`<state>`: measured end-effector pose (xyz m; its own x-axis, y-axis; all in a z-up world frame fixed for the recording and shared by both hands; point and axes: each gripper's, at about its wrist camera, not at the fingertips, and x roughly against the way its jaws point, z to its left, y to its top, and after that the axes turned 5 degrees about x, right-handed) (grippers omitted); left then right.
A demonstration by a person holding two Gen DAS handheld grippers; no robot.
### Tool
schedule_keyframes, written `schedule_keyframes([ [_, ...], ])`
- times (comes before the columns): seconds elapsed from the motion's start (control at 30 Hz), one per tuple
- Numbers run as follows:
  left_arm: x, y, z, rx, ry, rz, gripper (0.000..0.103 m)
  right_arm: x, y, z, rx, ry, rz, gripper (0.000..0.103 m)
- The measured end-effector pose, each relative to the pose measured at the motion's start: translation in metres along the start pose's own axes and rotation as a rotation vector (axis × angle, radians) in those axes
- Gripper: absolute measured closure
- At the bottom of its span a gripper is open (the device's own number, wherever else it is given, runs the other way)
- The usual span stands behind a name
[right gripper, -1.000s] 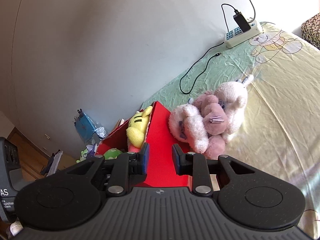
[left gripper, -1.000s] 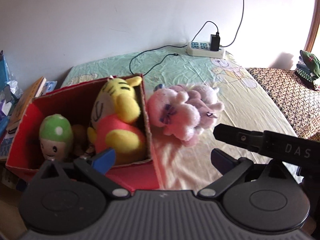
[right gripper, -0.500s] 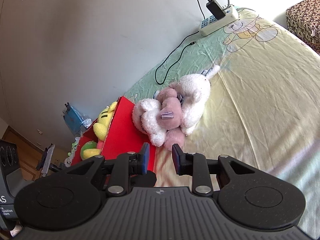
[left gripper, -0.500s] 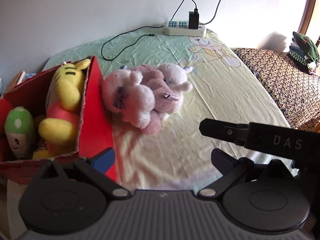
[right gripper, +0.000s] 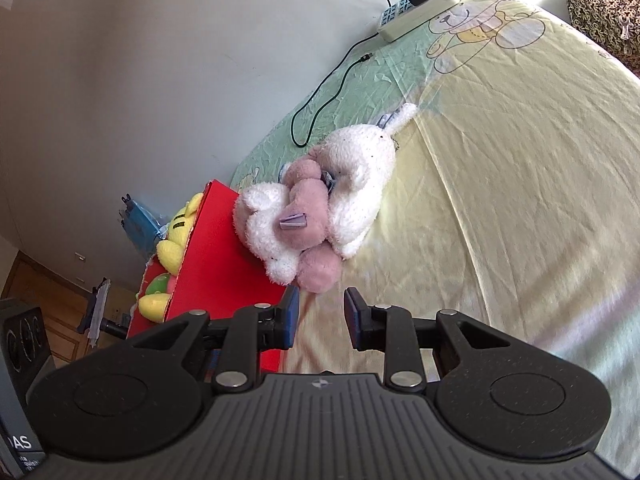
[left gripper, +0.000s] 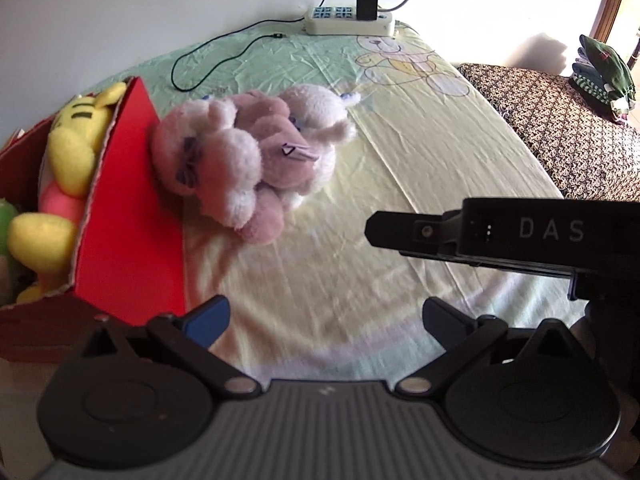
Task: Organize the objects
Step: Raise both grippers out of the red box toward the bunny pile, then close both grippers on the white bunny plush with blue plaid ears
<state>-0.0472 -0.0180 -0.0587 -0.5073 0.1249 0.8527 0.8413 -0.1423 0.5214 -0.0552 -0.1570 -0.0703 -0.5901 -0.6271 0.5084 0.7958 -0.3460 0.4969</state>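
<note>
The left gripper (left gripper: 324, 316) gapes wide over the pale yellow bedsheet (left gripper: 400, 200); the right gripper (right gripper: 322, 318) stands narrowly parted, empty. At eleven o'clock, a pink-and-white plush bundle (left gripper: 248, 160) touches the red cardboard box (left gripper: 132, 216) holding a yellow plush tiger (left gripper: 72, 148).

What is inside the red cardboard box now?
Inside the red cardboard box sit a yellow tiger plush in a pink top and a green-capped toy. The box wall and the plush hide whatever lies beneath.
</note>
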Motion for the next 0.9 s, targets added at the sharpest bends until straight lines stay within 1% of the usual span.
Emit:
schedule_keyframes([
  [0.23, -0.015, -0.004, 0.002, 0.032, -0.017, 0.005, 0.001, -0.009, 0.010, -0.014, -0.029, 0.014, 0.025, 0.075],
  [0.3, -0.018, -0.005, 0.002, 0.031, -0.026, 0.005, 0.001, -0.012, 0.015, -0.014, -0.030, 0.015, 0.020, 0.075],
  [0.4, -0.022, -0.006, 0.005, 0.018, -0.039, 0.001, 0.001, -0.017, 0.026, -0.009, -0.020, 0.047, 0.002, 0.075],
  [0.5, -0.025, -0.004, 0.008, 0.014, -0.054, -0.007, 0.001, -0.024, 0.040, 0.007, 0.024, 0.076, -0.021, 0.075],
  [0.6, -0.030, -0.005, 0.011, 0.016, -0.067, -0.003, 0.002, -0.035, 0.052, 0.026, 0.106, 0.103, -0.024, 0.074],
  [0.67, -0.032, -0.007, 0.016, 0.021, -0.040, -0.007, 0.003, -0.045, 0.057, 0.038, 0.163, 0.111, -0.011, 0.073],
  [0.7, -0.033, -0.007, 0.020, 0.024, -0.037, -0.002, 0.003, -0.051, 0.059, 0.043, 0.183, 0.112, -0.005, 0.073],
  [0.73, -0.034, -0.007, 0.025, 0.033, -0.051, 0.007, 0.005, -0.056, 0.061, 0.047, 0.198, 0.110, 0.000, 0.071],
  [0.8, -0.034, -0.010, 0.029, 0.045, -0.081, 0.024, 0.004, -0.064, 0.065, 0.053, 0.229, 0.117, 0.009, 0.070],
  [0.83, -0.034, -0.011, 0.029, 0.045, -0.091, 0.023, 0.002, -0.069, 0.066, 0.056, 0.245, 0.105, 0.013, 0.070],
  [0.87, -0.034, -0.013, 0.028, 0.038, -0.094, 0.019, 0.002, -0.074, 0.068, 0.059, 0.261, 0.087, 0.021, 0.066],
  [0.9, -0.033, -0.014, 0.027, 0.024, -0.096, 0.017, 0.002, -0.079, 0.069, 0.060, 0.269, 0.076, 0.031, 0.065],
])
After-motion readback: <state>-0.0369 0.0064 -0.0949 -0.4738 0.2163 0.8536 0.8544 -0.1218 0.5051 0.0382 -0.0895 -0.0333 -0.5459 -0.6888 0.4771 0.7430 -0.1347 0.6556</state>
